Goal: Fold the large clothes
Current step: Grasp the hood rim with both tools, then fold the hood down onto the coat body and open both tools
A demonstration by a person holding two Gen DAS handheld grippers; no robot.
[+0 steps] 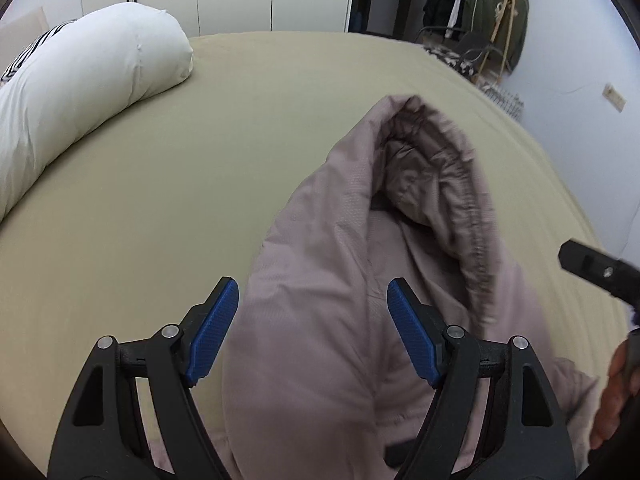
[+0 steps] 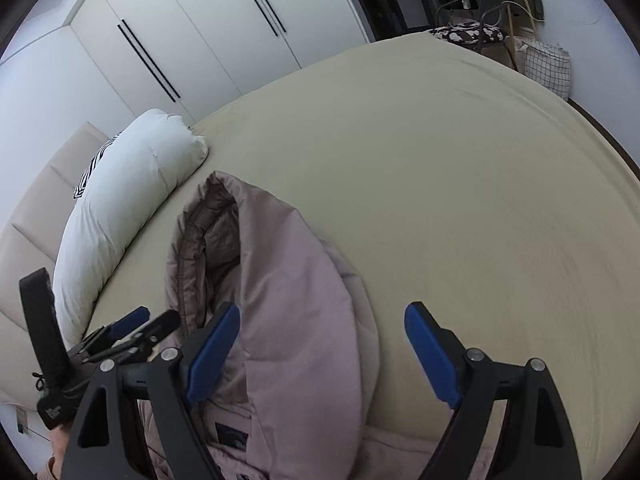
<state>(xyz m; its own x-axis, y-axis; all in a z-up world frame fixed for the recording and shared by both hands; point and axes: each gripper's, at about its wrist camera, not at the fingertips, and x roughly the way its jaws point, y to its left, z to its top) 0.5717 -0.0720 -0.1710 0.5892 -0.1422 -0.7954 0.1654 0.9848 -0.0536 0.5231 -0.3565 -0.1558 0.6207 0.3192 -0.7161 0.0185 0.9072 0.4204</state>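
A mauve padded hooded jacket (image 1: 320,280) lies on the bed, its hood pointing away and showing a darker quilted lining (image 1: 420,176). My left gripper (image 1: 312,304) hovers over the jacket's shoulder with its blue pads wide apart and nothing clamped between them. In the right wrist view the same jacket (image 2: 288,300) lies at lower left. My right gripper (image 2: 322,332) stands open above the jacket's right edge and the bare sheet, holding nothing. The left gripper (image 2: 136,328) shows at the left edge there, and a part of the right one (image 1: 592,270) at the far right of the left wrist view.
The bed carries a beige-green sheet (image 1: 160,200). A long white pillow (image 1: 80,88) lies along the headboard side. White wardrobes (image 2: 180,32) stand beyond the bed. A clothes rack (image 1: 484,12), a chair (image 2: 468,28) and a checked basket (image 2: 548,64) stand past the far corner.
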